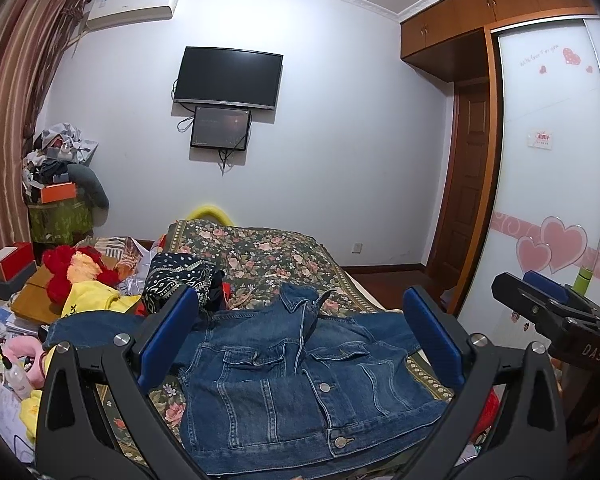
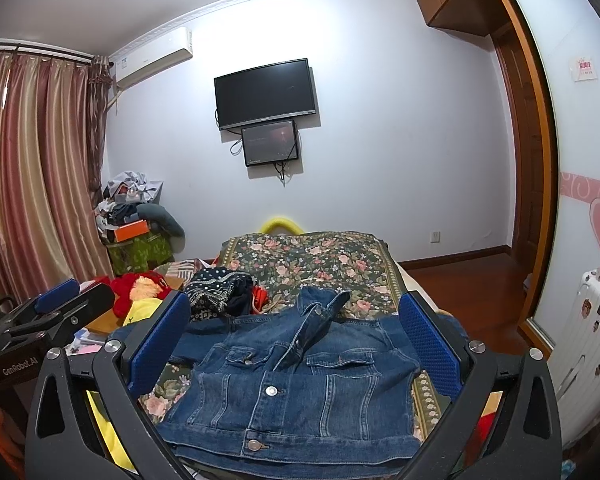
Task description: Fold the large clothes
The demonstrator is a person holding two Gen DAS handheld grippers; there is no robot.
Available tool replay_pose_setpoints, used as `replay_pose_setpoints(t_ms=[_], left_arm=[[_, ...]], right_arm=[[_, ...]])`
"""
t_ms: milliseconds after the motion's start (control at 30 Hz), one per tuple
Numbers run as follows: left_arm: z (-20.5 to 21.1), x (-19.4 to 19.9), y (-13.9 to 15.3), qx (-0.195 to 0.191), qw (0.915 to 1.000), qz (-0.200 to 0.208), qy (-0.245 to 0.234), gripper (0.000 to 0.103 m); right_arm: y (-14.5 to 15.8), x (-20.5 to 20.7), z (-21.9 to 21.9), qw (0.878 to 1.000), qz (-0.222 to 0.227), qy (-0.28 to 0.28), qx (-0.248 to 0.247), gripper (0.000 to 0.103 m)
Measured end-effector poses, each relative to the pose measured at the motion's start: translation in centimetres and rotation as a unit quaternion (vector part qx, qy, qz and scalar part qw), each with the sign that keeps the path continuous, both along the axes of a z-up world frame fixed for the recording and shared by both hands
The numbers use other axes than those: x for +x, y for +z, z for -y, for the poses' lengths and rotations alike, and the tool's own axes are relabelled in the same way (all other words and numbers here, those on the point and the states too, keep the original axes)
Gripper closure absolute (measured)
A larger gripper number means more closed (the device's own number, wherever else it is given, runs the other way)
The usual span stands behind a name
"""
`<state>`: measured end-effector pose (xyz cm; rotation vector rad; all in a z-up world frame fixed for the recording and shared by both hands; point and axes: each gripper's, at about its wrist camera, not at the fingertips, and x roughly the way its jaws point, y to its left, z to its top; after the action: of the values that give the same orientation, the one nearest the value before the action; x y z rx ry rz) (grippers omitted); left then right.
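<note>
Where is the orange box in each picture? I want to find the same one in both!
Left wrist view: the orange box sits far left, on the cluttered pile beside the curtain.
Right wrist view: the orange box is left of centre, on that same pile.
Shared landmark: the black TV on the wall, up and right of the box in both.

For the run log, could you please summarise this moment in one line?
denim jacket: flat on bed | left gripper: open | right gripper: open

White wall, mounted television, striped curtains.
</note>
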<state>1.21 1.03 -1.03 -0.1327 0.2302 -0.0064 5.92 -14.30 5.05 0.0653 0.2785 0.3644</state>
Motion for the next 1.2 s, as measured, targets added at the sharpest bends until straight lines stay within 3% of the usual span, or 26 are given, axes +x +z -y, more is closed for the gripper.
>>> replay_pose_setpoints(t_ms=[1200], left_arm=[[-0.13, 0.52, -0.22, -0.002, 0.9999, -0.012, -0.002, 0.0]], right_arm=[[-0.11, 0.34, -0.04, 1.0, -0.009, 0.0, 0.003, 0.0]])
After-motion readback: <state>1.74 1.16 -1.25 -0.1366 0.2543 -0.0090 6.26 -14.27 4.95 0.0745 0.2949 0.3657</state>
